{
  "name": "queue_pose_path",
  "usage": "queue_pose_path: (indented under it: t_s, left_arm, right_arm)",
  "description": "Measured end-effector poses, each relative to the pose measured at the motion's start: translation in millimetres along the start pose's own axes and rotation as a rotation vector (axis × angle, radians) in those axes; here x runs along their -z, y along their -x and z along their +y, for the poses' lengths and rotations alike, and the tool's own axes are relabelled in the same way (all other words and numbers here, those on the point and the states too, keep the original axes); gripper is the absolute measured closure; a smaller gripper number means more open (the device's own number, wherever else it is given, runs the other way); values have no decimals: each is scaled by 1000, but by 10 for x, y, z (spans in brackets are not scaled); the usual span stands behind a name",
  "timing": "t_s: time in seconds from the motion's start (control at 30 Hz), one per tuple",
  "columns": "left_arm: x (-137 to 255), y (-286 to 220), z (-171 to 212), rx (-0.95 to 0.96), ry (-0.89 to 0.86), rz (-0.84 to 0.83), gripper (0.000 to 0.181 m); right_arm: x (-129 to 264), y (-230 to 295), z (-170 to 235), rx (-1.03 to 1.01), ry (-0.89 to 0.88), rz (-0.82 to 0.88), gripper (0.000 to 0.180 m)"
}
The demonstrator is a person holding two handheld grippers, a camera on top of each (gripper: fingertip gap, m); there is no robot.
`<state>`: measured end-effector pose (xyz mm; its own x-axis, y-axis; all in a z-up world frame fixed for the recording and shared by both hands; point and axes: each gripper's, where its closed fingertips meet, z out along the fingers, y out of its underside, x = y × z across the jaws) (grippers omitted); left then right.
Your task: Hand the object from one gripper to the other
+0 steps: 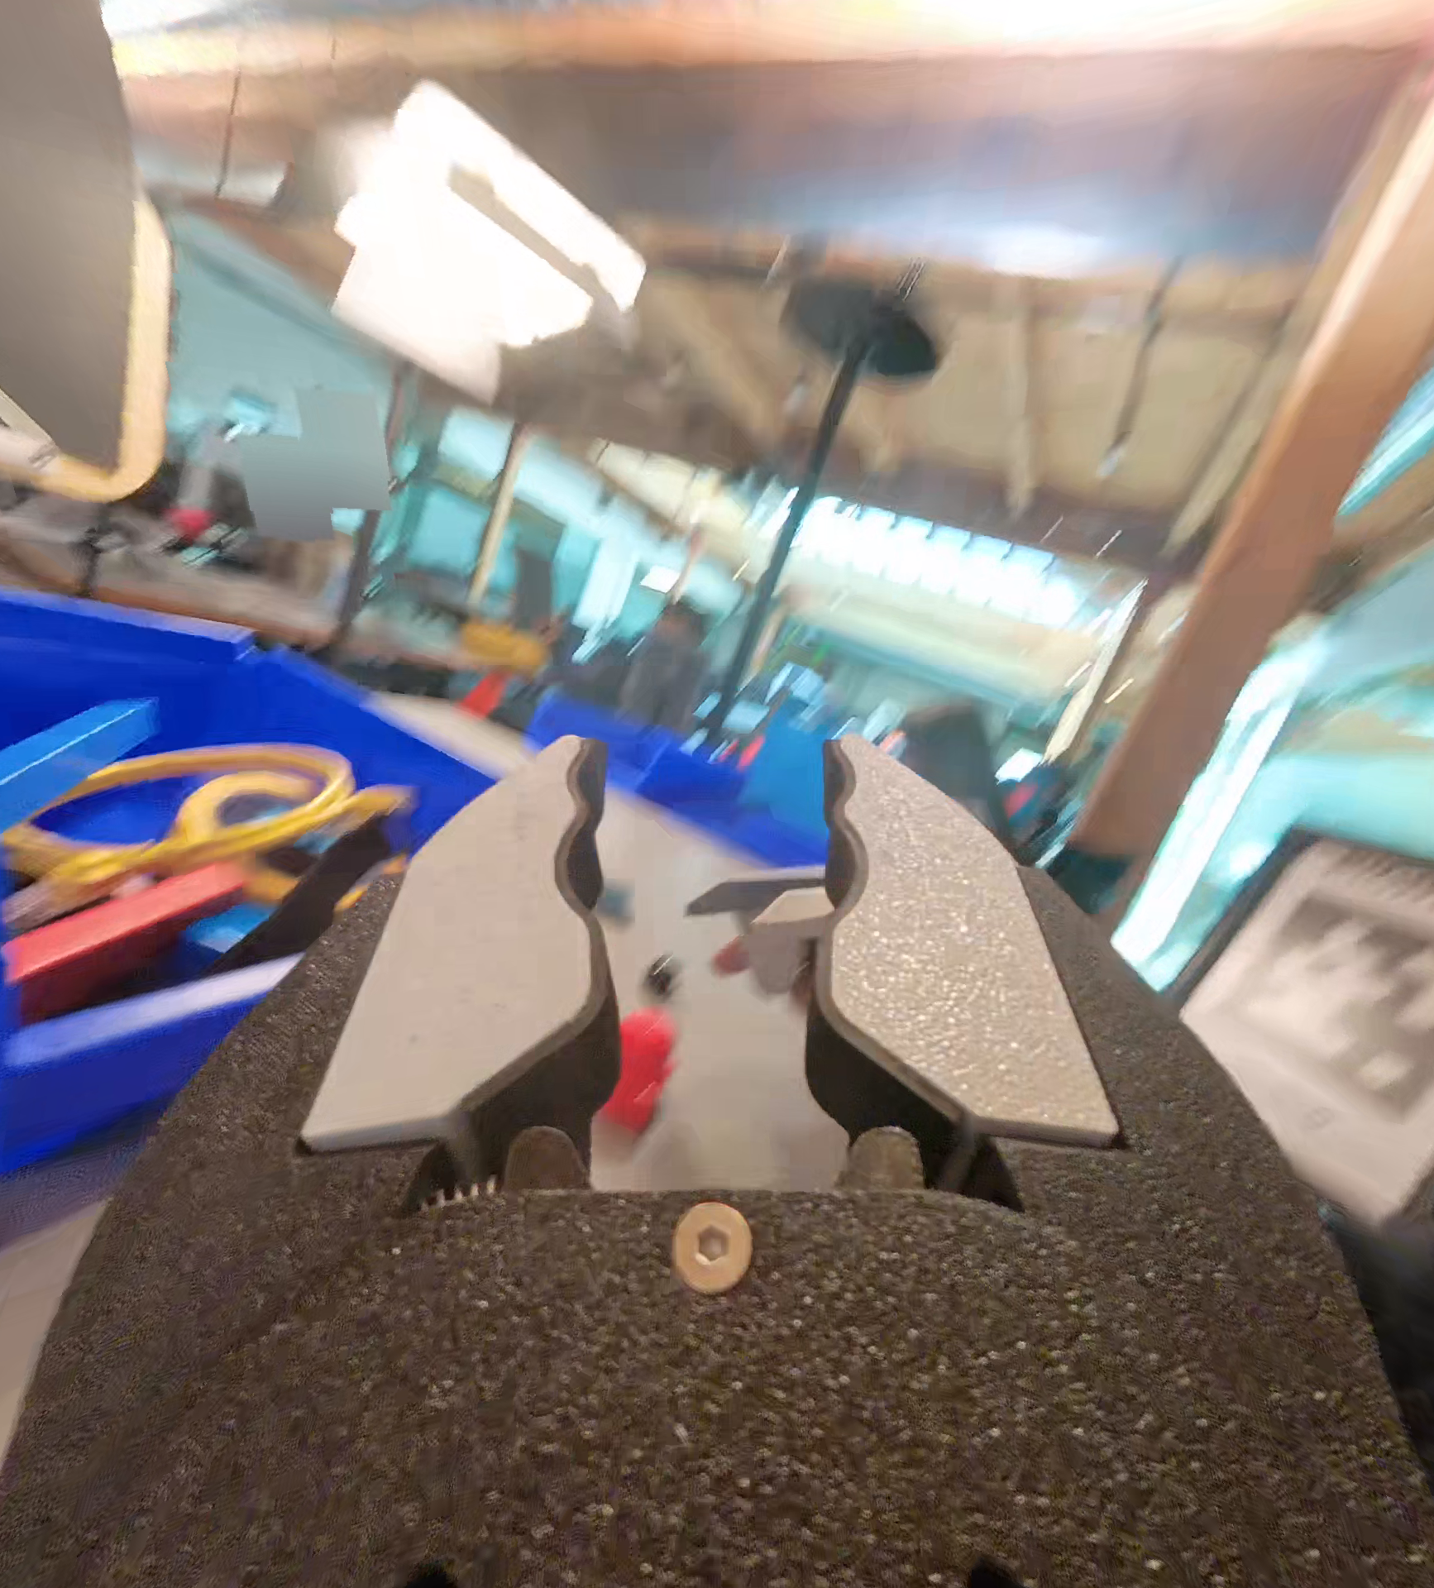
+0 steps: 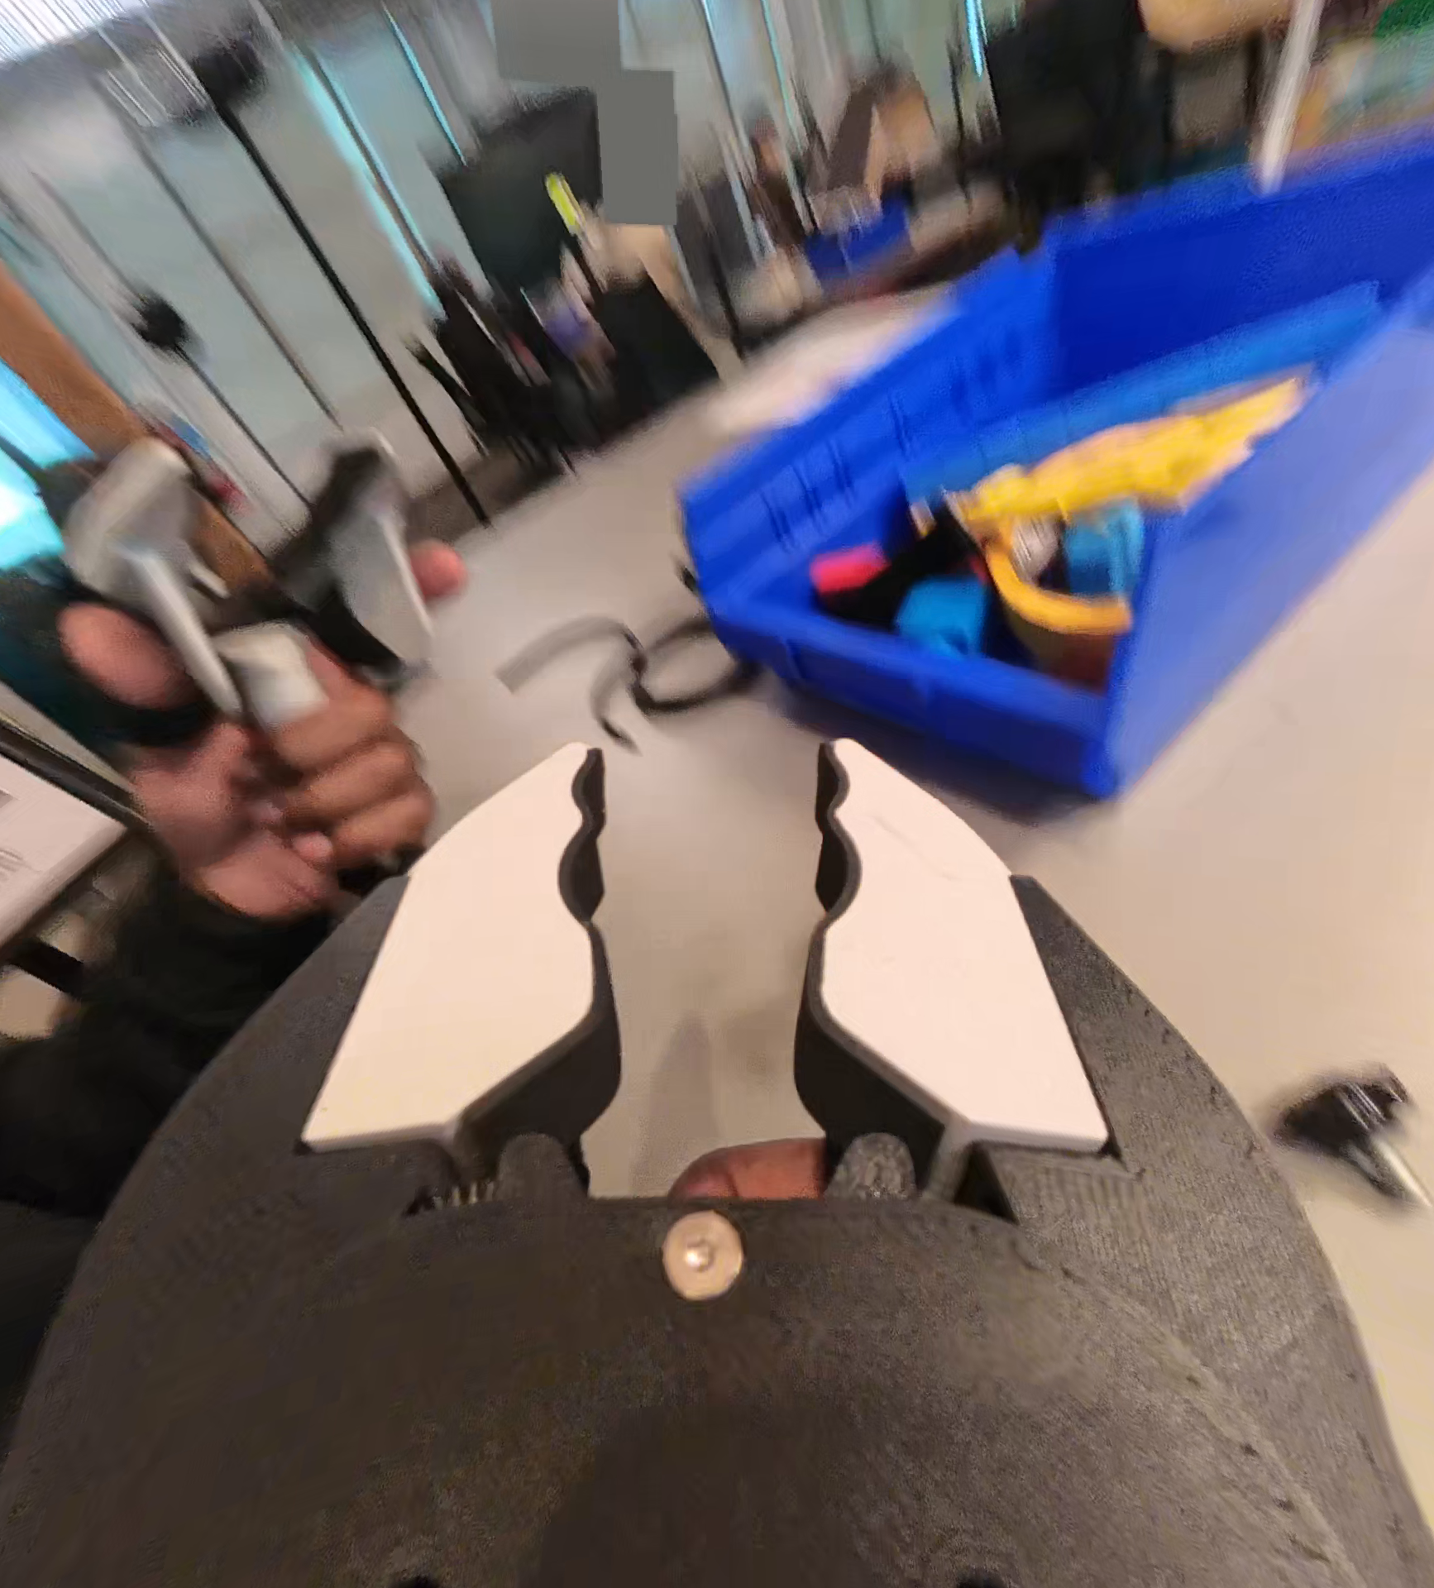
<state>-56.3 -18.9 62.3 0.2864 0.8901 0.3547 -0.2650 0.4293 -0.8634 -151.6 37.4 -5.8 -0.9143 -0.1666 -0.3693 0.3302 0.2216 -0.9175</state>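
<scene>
Left claw (image 1: 709, 756) agape, empty, right claw (image 2: 709, 756) likewise, red object (image 1: 643, 1065) (left view only)

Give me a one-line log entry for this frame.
left gripper: open, empty | right gripper: open, empty | blue bin: on table, full | handover: not started

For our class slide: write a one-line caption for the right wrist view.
Open, empty right tongs above a pale table, blue bin ahead.
</scene>
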Motion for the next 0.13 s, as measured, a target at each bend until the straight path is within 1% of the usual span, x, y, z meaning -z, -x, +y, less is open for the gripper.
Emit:
queue_pose_path:
  t_s: [0.07, 0.13]
  left_arm:
    - [131, -283, -446, 124, -216, 145, 131]
    - [379, -628, -928, 220, -463, 319, 132]
  right_arm:
    - [215, 378, -488, -26, -276, -151, 134]
    - [659, 918, -947, -18, -593, -381, 138]
